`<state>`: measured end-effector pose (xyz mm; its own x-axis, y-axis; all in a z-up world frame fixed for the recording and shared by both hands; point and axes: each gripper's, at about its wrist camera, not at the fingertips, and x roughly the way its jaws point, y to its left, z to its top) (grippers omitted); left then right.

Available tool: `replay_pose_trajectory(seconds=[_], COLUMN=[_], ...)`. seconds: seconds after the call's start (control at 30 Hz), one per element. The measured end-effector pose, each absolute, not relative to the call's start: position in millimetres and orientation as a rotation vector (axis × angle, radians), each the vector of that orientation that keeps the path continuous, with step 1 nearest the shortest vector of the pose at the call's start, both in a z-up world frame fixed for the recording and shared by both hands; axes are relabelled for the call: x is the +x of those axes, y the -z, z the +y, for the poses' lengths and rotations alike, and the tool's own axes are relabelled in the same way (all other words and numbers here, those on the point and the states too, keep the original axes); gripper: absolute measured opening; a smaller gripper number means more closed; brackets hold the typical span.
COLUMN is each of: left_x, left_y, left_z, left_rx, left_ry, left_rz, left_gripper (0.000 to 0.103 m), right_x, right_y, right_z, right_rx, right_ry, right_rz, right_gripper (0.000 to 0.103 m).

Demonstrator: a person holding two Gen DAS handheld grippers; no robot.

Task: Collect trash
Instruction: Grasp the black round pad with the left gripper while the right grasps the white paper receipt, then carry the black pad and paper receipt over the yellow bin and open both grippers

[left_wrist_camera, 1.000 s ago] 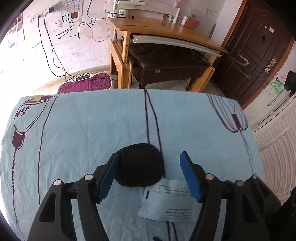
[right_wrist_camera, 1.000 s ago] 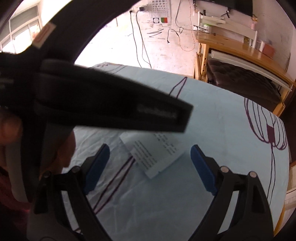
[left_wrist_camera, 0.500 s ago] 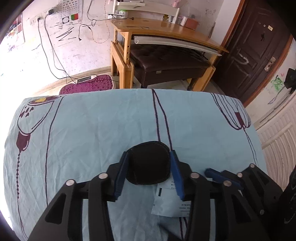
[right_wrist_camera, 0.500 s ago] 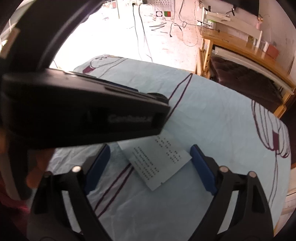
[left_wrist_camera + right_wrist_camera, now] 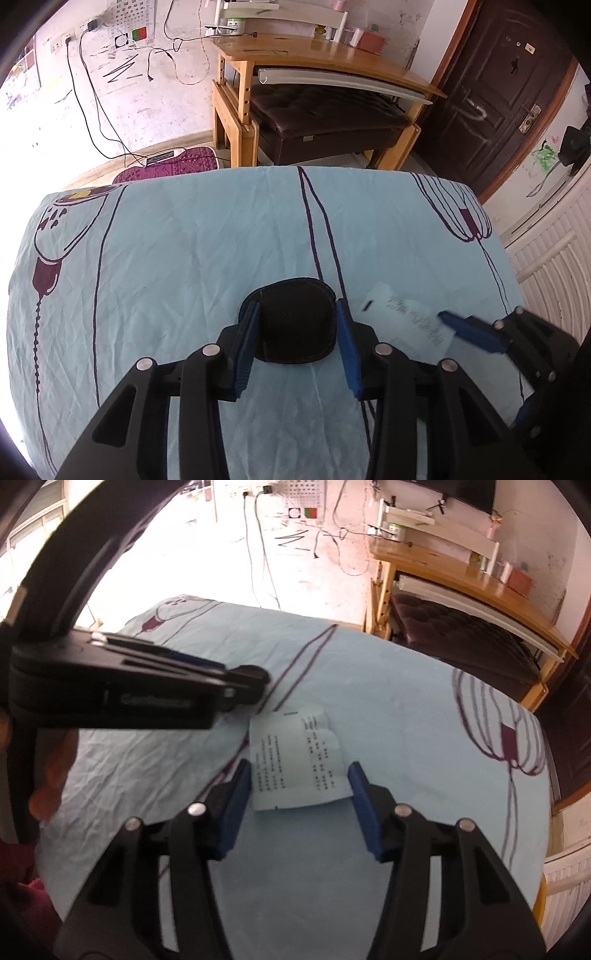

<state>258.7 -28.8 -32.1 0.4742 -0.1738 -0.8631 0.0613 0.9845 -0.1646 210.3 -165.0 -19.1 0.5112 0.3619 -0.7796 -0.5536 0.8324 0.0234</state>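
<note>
The left claw has closed on the black pad; the right claw has narrowed around the paper slip, so both are nearly collected.

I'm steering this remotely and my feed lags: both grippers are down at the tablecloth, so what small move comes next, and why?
Probably close the right gripper on the receipt. The paper lies between its blue fingers, apparently touching them but not visibly pinched, while the left gripper already clamps the black pad. Lift only once the paper is held.
</note>
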Motion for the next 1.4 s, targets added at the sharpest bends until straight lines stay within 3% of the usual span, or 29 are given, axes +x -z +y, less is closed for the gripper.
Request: replay_pose_trajectory(seconds=[0.77, 1.4], left_x=[220.0, 212.7], left_y=[-18.1, -32.9], left_z=[-79.0, -138.7], left_rx=[0.029, 0.105], left_ry=[0.151, 0.212], left_rz=[0.872, 0.84], left_gripper=[0.036, 0.036], right_x=[195.2, 183.3], right_y=[-9.5, -26.5], right_z=[-233.9, -300.5], right_rx=[-0.099, 0.057], right_ry=[-0.46, -0.416], right_rz=[0.763, 0.692], right_gripper=[0.05, 0.049])
